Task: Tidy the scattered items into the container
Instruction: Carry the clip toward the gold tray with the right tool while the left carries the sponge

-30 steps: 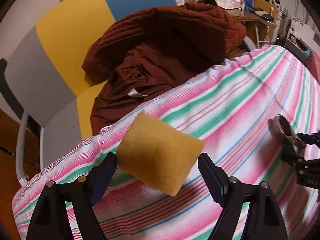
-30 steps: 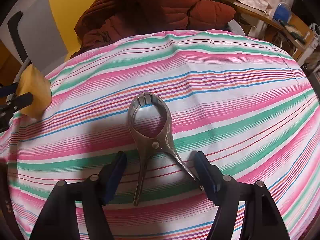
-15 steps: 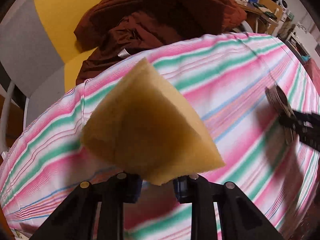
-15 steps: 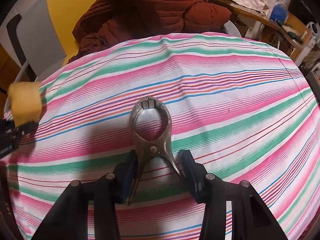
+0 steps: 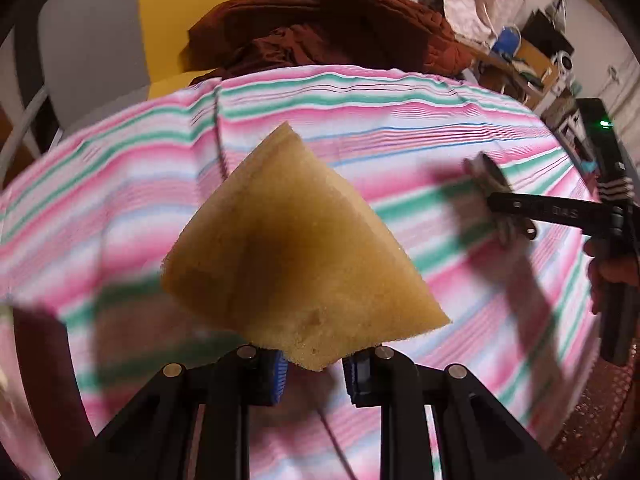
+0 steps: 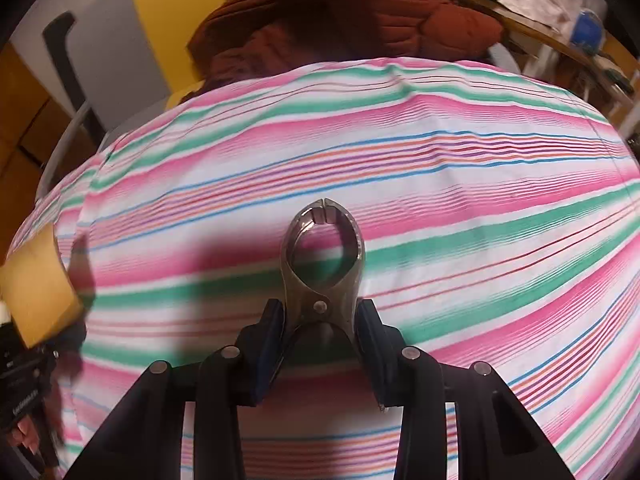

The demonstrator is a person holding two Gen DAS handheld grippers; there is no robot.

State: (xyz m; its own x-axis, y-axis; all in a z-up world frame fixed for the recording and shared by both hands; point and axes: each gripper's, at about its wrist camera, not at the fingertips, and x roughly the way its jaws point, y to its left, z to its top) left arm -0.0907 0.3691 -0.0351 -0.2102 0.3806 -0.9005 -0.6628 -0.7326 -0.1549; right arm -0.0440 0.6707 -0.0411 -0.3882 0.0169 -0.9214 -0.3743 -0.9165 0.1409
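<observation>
A yellow sponge (image 5: pixel 296 248) hangs above the striped tablecloth (image 5: pixel 400 108), and my left gripper (image 5: pixel 314 368) is shut on its lower corner. In the right wrist view the sponge (image 6: pixel 36 292) shows at the far left edge. A metal spring clamp (image 6: pixel 324 256) points away from me with its ring end forward. My right gripper (image 6: pixel 322 320) has its jaws closing, and the blue pads press on both sides of the clamp near its pivot. The left wrist view shows that clamp (image 5: pixel 488 176), blurred, at the right in the other gripper's black fingers (image 5: pixel 540 212).
A dark red quilted jacket (image 6: pixel 340 20) lies on a grey, yellow and blue chair (image 5: pixel 100 40) beyond the table's far edge. A cluttered desk (image 5: pixel 520 56) stands at the back right. A reddish mesh surface (image 5: pixel 592 420) shows at the lower right. A hand (image 5: pixel 608 276) grips the right gripper.
The left jaws closed on the sponge and lifted it off the cloth, carrying it right. The right jaws closed in on the clamp, which now sits straight between the pads.
</observation>
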